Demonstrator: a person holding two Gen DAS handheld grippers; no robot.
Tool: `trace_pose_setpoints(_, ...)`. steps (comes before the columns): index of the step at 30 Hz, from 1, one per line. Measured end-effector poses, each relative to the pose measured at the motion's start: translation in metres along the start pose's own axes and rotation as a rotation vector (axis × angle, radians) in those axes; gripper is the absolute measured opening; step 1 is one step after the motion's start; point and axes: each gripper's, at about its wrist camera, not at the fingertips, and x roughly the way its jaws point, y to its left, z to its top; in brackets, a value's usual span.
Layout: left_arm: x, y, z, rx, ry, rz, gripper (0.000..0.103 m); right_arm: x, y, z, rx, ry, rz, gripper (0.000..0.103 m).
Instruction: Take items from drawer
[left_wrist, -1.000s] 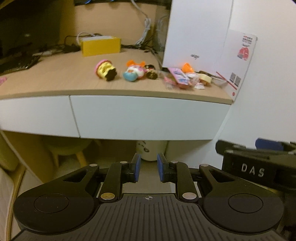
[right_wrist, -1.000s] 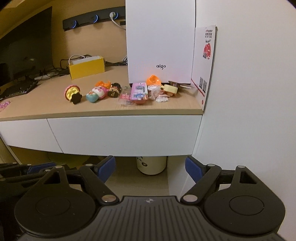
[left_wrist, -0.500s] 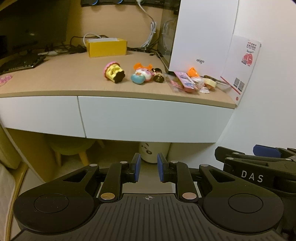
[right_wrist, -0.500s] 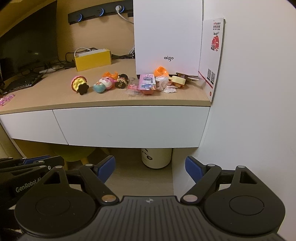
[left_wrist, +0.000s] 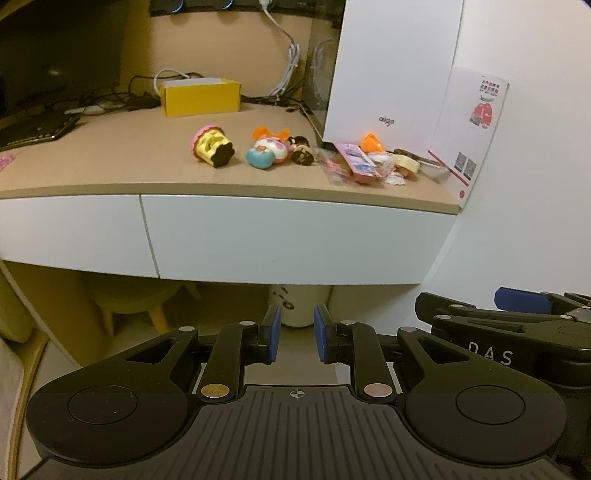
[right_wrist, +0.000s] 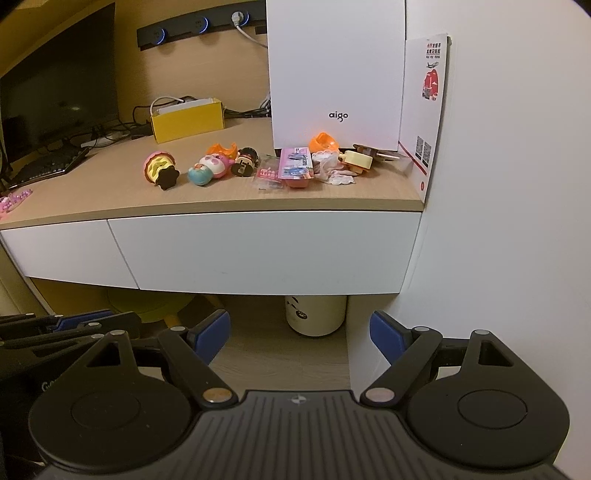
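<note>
I see the white drawer (right_wrist: 258, 251) closed under the tabletop (right_wrist: 110, 184); toys (right_wrist: 207, 168) above it. Left tongs (left_wrist: 297, 334) narrowly parted, empty; right tongs (right_wrist: 300, 334) wide, empty.

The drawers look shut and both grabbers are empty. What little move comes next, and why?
Probably bring the right gripper, whose jaws stand wide and empty, up to the lower edge of the wide white drawer to pull it out. That drawer front is closed with no handle visible, so nothing inside can be reached yet. The left gripper is nearly closed and empty.
</note>
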Motion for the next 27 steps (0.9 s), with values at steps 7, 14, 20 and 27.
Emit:
trace_pose_setpoints(7,-0.0008,-0.0006,0.0007,0.001,-0.014,-0.006,0.022,0.0021,-0.0026,-0.0009,0.011,0.004,-0.001,0.084)
trace_pose_setpoints(14,-0.0037,-0.001,0.0015,0.002,-0.025,-0.004,0.022,0.0025,-0.0025,-0.0017,0.011,0.005,0.002,0.084)
trace_pose_setpoints(20,-0.0043,0.0021,-0.0009,-0.009,-0.018,0.004,0.022,0.0024,0.0001,-0.0034,0.011,0.009,0.009,0.084)
trace_pose_setpoints(27,-0.0069,0.0041,0.0004,-0.01,-0.027,0.007,0.022,0.0027,0.0016,-0.0037,0.008,0.012,0.017,0.084)
